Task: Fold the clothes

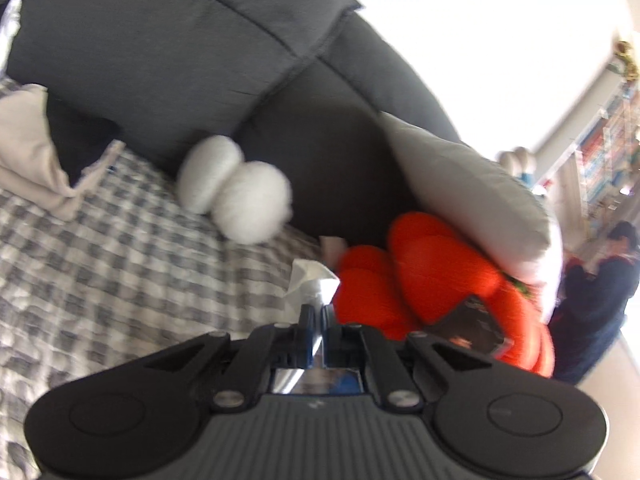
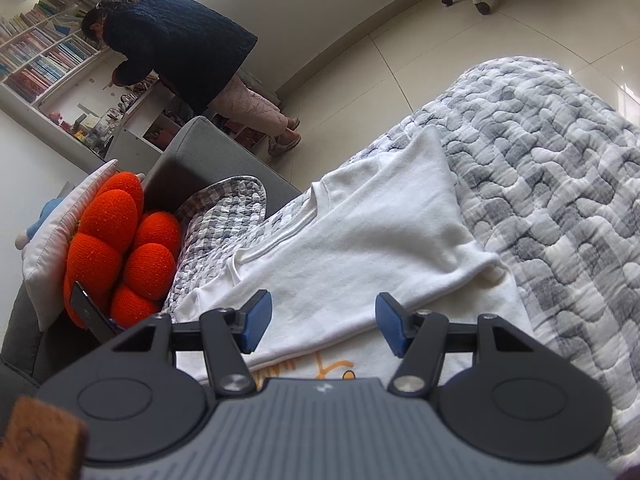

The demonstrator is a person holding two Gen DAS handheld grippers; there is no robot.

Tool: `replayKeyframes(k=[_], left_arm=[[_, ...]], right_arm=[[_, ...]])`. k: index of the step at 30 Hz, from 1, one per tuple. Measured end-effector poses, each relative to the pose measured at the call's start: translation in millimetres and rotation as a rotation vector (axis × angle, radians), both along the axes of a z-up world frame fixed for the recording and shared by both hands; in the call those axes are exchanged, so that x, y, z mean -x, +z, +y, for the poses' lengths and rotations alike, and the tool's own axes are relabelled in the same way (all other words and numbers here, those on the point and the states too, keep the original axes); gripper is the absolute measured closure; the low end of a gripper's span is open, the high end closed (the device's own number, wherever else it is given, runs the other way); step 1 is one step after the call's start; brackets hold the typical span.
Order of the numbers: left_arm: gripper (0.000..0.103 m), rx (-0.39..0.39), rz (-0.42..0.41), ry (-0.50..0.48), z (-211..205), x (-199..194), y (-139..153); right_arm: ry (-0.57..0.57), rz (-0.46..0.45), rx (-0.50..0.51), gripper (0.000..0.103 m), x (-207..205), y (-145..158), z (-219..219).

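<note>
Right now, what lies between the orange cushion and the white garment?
In the right wrist view, a strip of grey checked quilt separates the orange cushion from the white garment.

Left gripper (image 1: 318,316): black linkage arms, silver pivot screws, ribbed grey housing at lower frame, round black discs either side; right gripper (image 2: 324,326): identical build, blue pads (image 2: 256,320) on black fingers, small pale mark at housing centre.

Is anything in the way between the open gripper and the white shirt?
No, nothing visible is. The right gripper hangs open right over the white shirt, which lies spread on the checked quilt. The orange cushion sits off to the side, clear of the gap between the fingers.
</note>
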State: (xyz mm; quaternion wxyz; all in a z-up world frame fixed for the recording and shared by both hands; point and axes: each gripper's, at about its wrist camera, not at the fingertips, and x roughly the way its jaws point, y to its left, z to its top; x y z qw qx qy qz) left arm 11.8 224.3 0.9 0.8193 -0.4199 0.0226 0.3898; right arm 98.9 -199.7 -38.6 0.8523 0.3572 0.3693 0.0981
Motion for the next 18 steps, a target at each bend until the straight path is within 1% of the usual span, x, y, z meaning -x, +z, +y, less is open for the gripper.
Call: replayKeyframes(k=[6, 10, 18], left_arm=[[0.100, 0.013, -0.056, -0.129, -22, -12, 14], [0.100, 0.036, -0.090, -0.198, -39, -22, 22], [0.100, 0.040, -0.134, -0.323, -83, -43, 36]], right_arm=[[-0.001, -0.008, -0.041, 0.041, 0, 2, -3], [-0.004, -0.009, -0.058, 0.041, 0, 2, -5], [-0.009, -0.013, -0.104, 0.041, 1, 2, -14]])
